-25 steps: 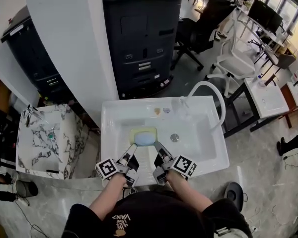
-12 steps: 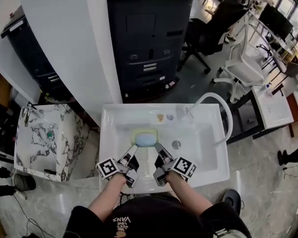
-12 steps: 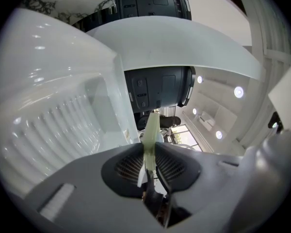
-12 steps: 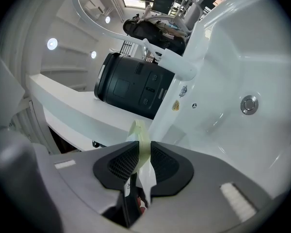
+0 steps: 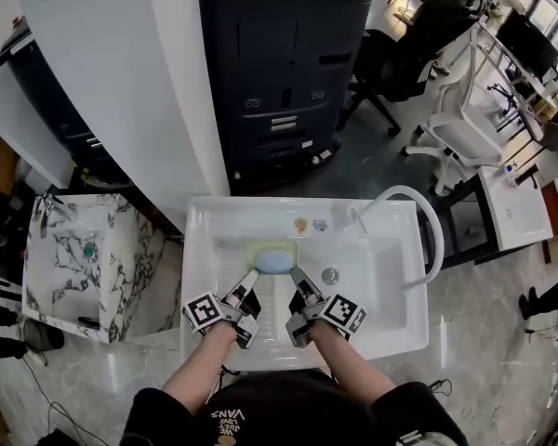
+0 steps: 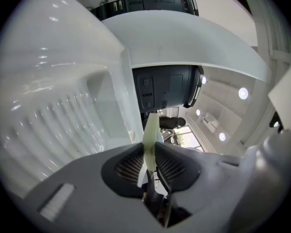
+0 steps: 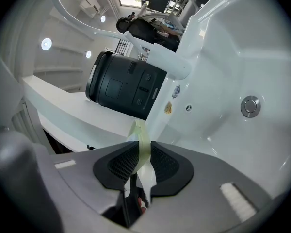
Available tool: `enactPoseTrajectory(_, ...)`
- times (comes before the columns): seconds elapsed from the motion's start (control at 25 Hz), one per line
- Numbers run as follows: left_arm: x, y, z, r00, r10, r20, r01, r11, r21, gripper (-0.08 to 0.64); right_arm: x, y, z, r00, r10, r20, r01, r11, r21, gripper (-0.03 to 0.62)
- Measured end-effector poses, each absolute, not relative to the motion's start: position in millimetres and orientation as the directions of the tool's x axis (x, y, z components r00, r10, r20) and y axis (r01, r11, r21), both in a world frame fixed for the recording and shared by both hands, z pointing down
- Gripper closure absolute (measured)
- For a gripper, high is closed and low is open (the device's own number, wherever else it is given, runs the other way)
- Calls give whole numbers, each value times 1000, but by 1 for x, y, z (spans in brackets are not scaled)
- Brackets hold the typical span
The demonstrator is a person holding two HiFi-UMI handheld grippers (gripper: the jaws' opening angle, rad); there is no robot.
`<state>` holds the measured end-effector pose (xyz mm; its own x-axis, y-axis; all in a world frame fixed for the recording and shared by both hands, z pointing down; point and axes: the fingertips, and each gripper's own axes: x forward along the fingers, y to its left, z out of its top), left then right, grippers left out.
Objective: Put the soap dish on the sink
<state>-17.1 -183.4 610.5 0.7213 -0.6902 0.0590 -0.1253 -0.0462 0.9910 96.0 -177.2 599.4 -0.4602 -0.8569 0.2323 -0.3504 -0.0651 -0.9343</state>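
Pinched on its left edge by the left gripper [image 5: 250, 276]: the pale yellow-green plastic soap dish [image 5: 257, 249] with blue soap [image 5: 275, 262]. Pinched on its right edge by the right gripper [image 5: 295, 276]. Lies straight ahead of both, equally near, long side across, over the white sink bowl [image 5: 400, 340].

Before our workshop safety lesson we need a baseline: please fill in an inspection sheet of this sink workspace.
surface: white sink, drain in its floor.
job's things: soap dish with blue soap, over the basin.
clutter: two small stickers on the back wall.
grippers: left gripper and right gripper, jaws shut on the dish's near rim.
cables: white hose loops at the sink's right.
surroundings: dark copier, marble basin, office chairs.
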Motion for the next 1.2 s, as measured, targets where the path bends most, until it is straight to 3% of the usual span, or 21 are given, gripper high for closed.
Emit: enactPoseTrajectory(1.2, -4, -237, 668, 665, -732, 144, -134, 73, 988, 436, 111, -237, 657, -486, -819, 306, -344, -142, -928, 515)
